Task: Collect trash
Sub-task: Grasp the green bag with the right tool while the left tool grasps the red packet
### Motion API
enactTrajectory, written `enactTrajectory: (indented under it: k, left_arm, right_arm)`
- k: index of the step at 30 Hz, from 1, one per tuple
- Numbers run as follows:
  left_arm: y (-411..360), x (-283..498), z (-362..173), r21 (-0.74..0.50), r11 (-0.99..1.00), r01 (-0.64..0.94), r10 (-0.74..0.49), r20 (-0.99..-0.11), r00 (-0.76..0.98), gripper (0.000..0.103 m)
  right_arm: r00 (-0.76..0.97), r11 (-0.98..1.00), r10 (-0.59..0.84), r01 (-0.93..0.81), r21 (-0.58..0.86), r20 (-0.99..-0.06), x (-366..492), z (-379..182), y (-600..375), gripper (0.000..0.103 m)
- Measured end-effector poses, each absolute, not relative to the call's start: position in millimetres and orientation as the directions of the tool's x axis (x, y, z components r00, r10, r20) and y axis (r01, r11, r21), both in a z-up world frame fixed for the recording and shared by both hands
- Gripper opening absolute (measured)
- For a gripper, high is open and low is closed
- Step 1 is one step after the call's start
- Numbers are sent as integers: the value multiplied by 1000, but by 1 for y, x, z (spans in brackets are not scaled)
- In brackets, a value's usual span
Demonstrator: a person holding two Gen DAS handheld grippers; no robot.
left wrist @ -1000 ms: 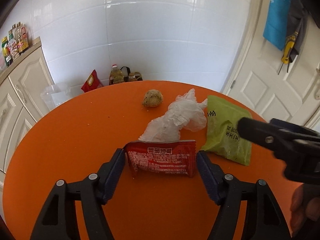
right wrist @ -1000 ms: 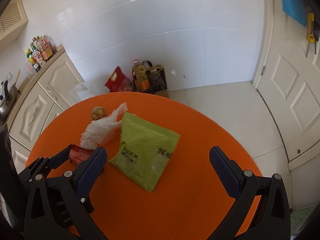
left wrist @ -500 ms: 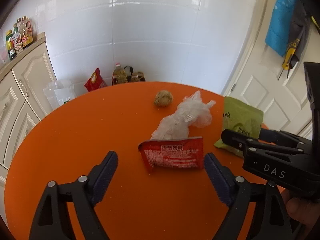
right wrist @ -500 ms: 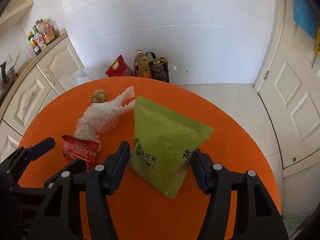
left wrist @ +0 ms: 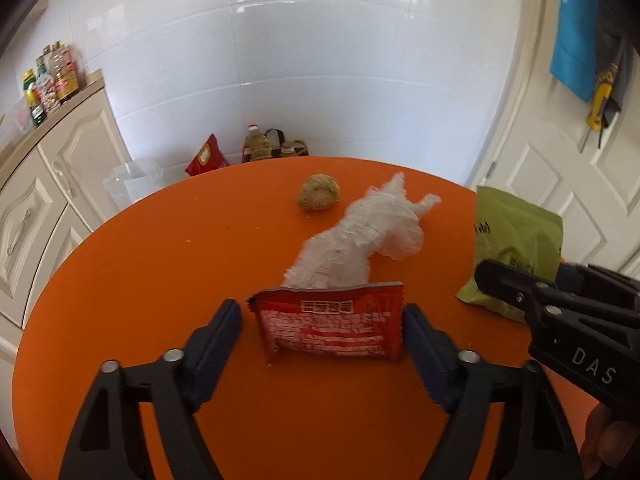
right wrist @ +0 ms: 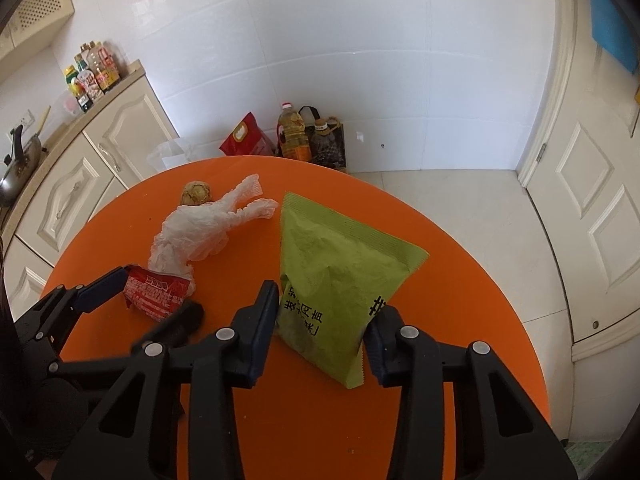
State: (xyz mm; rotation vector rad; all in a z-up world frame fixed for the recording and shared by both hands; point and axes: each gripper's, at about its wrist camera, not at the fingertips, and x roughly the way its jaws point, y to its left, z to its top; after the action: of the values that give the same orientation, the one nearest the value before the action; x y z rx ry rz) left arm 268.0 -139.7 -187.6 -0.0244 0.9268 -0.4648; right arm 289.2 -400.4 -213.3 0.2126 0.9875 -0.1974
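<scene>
Trash lies scattered on the round orange surface (left wrist: 160,280), and the two pieces nearest the camera each sit between the fingers of a tool. The left tool (left wrist: 322,326) straddles a red wrapper (left wrist: 332,328): its jaws have just been closing, the right pad is at the wrapper's edge, and a small gap shows at the left pad, so it has no firm hold. To its right, the right tool (right wrist: 320,320) has a green bag (right wrist: 340,276) between its fingers. Those jaws have just been closing too, and both pads now sit against the bag's near end, which looks pinched and partly raised off the surface, though how far I cannot tell.

Just beyond the red wrapper, touching its far edge, is a crumpled clear plastic glove (left wrist: 360,236). Farther still, near the glove's fingers, sits a small brown lump (left wrist: 318,197).

Past the far edge of the surface, on the floor against the white tiled wall, stand a red bag (right wrist: 246,138) and an oil bottle (right wrist: 294,134). Cream cabinets (right wrist: 80,184) run along the left, and a white door (right wrist: 592,208) is on the right.
</scene>
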Motion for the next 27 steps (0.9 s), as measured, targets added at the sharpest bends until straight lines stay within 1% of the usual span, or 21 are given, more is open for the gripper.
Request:
enactTrajectory:
  k: [1,4,5,11,17,23,24,25,27]
  left_arm:
    - [-140,265,-189,-221,903,369,-396,-762,513,64]
    - [-136,265,-192,-241,898,369,-412,-757,507,57]
    - [-135,265,-193,-252,894,371,-422,-753,504,56]
    - [-119,251,-190,-291,880,376,-456,-740,495,54]
    - [-105,236,-189,-336,857,391,-500,-724,476,53]
    - [-95,224,-191,-370,838,400,-534,-703,469,48]
    - [-93,222,-189,-371,838,400,-535,-702,470,38]
    - [-92,221,-188,-376,833,406,-542,-702,462,34]
    - [-92,218,-189,-367,829,422,-544,-705,455,35]
  right_arm:
    - [537,962,-65,259,91,-841,289,-213,-401,40]
    - [540,963,-51,250,102,-840,287,-213,-402,35]
    - [542,964,-45,243,105,-839,286,-213,-402,33]
    - [545,972,-18,206,113,-838,284,-212,-393,28]
    - [546,974,-5,194,121,-838,277,-211,-387,27]
    - [546,972,-4,200,126,-838,266,-209,-387,25]
    - [546,972,-6,201,124,-838,264,-208,-386,25]
    - [546,972,-6,199,123,-838,262,-208,-386,25]
    - [546,973,-4,196,123,-838,259,-208,-385,25]
